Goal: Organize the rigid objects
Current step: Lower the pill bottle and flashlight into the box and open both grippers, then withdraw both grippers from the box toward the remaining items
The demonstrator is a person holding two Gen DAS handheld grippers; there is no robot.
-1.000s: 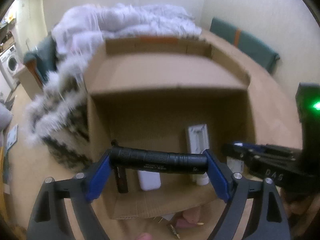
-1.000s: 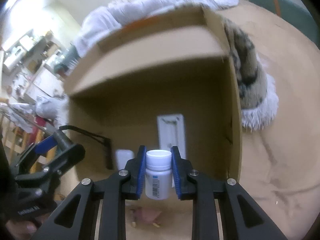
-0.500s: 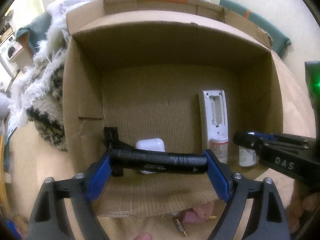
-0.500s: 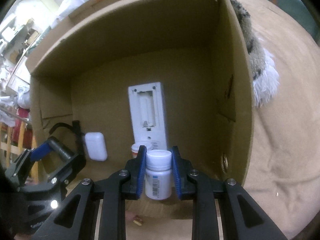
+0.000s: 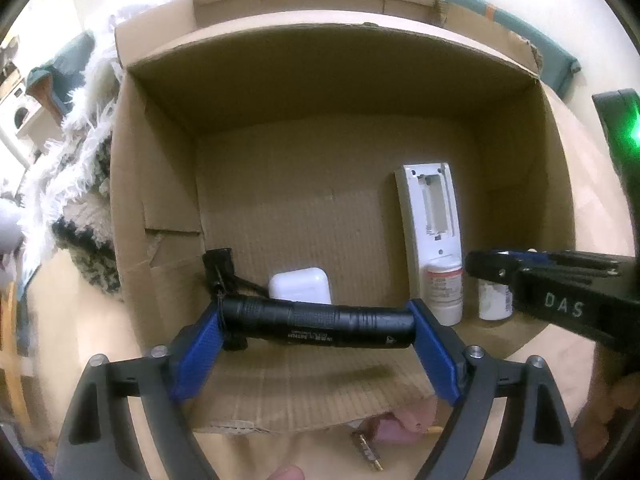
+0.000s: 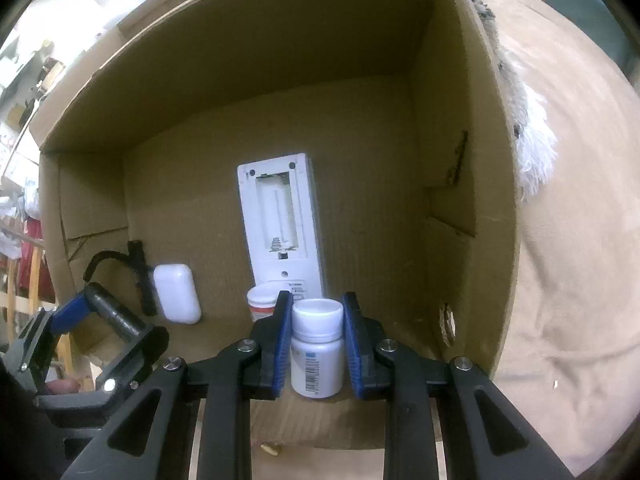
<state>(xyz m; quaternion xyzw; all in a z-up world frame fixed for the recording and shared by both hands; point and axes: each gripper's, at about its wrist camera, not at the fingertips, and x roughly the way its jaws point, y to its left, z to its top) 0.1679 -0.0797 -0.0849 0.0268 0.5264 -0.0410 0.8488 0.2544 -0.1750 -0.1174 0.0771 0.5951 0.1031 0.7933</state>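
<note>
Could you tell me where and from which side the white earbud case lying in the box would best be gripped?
Probably across its two long rounded sides, coming down from above. The white earbud case lies flat on the floor of the cardboard box, so its broad face offers nothing to pinch. A black strapped object sits close on one side, so that finger needs care.

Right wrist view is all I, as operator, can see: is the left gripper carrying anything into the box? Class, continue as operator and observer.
Observer: Yes, the left gripper is shut on a black flashlight, gripped end to end, crosswise.
Operator: Where is it relative to the box?
Observer: Above the near edge of the cardboard box, just in front of the white earbud case.
Operator: Anything outside the box near it?
Observer: A small brass-coloured metal piece lies on the table before the front flap.
</note>
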